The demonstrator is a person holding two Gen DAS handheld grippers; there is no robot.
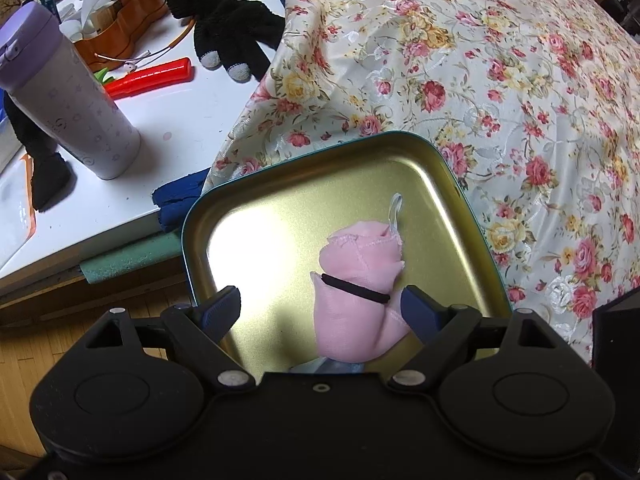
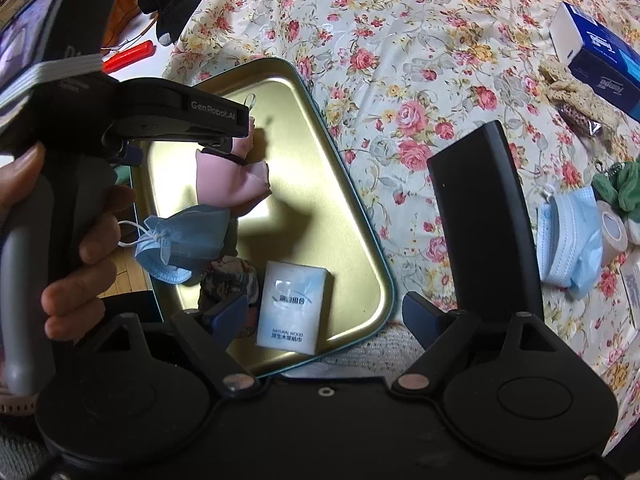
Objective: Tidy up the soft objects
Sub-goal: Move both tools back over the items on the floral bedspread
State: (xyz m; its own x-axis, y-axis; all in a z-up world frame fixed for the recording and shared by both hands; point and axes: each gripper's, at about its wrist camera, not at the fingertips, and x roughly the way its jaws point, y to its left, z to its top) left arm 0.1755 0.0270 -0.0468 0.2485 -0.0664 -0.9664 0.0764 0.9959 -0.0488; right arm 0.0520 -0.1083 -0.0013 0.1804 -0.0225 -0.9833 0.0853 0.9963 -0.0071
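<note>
Place: lived-in home room, not a lab or shop.
Covering: floral cloth (image 1: 500, 80) with roses draped over a broad surface.
Side table: white tabletop (image 1: 192, 120) crowded with a lilac tumbler (image 1: 60, 92), black knit gloves (image 1: 228, 28), a wooden box (image 1: 128, 20).
Floor: wood parquet (image 1: 48, 344).
Household bits: tissue box (image 2: 600, 56), face mask (image 2: 568, 240), tape roll (image 2: 614, 228).

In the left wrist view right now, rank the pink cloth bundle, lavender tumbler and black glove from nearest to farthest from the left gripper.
1. Pink cloth bundle: in the gold tin, between the open fingers of the left gripper.
2. Lavender tumbler: far left, on the white table.
3. Black glove: top, at the tablecloth's edge.
</note>
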